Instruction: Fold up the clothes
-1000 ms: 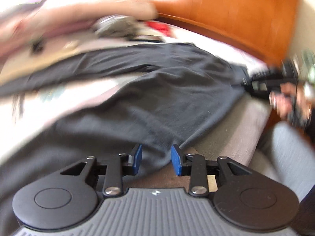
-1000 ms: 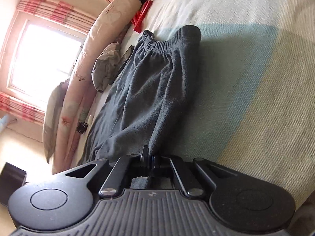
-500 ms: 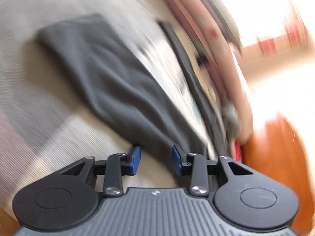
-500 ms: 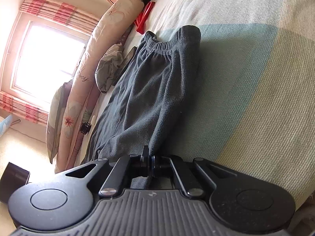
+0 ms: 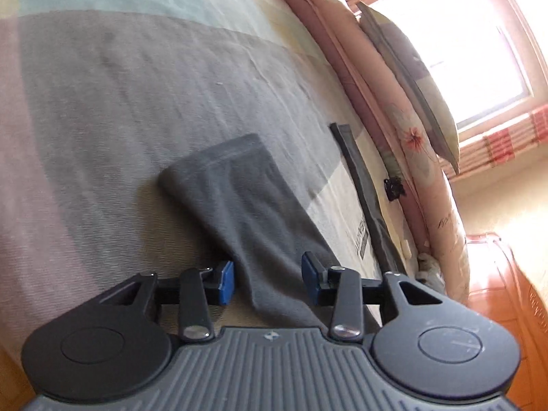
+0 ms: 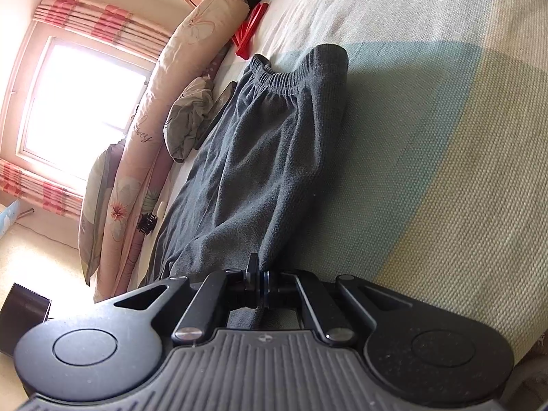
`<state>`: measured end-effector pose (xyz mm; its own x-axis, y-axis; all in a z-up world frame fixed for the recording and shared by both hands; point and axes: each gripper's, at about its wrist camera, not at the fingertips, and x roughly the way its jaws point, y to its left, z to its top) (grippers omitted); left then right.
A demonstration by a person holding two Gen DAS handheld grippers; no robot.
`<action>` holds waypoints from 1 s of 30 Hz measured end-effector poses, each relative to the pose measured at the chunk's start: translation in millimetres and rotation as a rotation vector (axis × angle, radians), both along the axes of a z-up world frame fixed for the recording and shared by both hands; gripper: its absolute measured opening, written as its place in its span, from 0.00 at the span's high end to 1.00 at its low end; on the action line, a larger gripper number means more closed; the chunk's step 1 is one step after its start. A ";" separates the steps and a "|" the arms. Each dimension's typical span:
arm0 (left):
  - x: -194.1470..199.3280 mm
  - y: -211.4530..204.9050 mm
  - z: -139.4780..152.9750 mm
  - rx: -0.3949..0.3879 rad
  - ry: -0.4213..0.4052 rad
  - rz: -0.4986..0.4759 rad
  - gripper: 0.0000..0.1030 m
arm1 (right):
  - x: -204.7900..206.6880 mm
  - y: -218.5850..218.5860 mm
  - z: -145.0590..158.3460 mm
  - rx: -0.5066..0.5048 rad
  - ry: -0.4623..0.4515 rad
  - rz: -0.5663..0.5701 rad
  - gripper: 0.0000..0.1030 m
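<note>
Trousers [image 5: 246, 205] between parted left claw [image 5: 268, 282] pads (untouched).

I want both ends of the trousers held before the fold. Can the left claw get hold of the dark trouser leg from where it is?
Probably yes. The left claw has just been closing, its blue pads astride the trouser leg, not yet pressing it. Nothing lies between. The right claw is shut on the trousers' other end.
</note>
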<state>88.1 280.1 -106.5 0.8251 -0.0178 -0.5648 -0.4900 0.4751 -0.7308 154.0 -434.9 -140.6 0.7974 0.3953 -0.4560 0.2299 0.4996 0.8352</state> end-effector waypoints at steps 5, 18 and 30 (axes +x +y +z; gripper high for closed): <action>-5.6 1.4 15.3 0.108 0.026 0.013 1.00 | 4.7 -2.9 4.0 0.004 0.040 0.025 0.99; -39.1 13.5 54.0 0.154 -0.005 0.018 1.00 | -3.5 -5.9 35.8 -0.052 0.029 0.065 0.97; -52.7 26.9 33.1 0.106 0.032 0.046 1.00 | -16.5 -21.2 17.6 -0.006 0.084 0.043 0.87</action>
<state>35.4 307.0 -73.3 0.8053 0.0807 -0.5874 -0.5351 0.5258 -0.6613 137.5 -456.1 -123.0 0.7386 0.4255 -0.5229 0.2774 0.5150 0.8110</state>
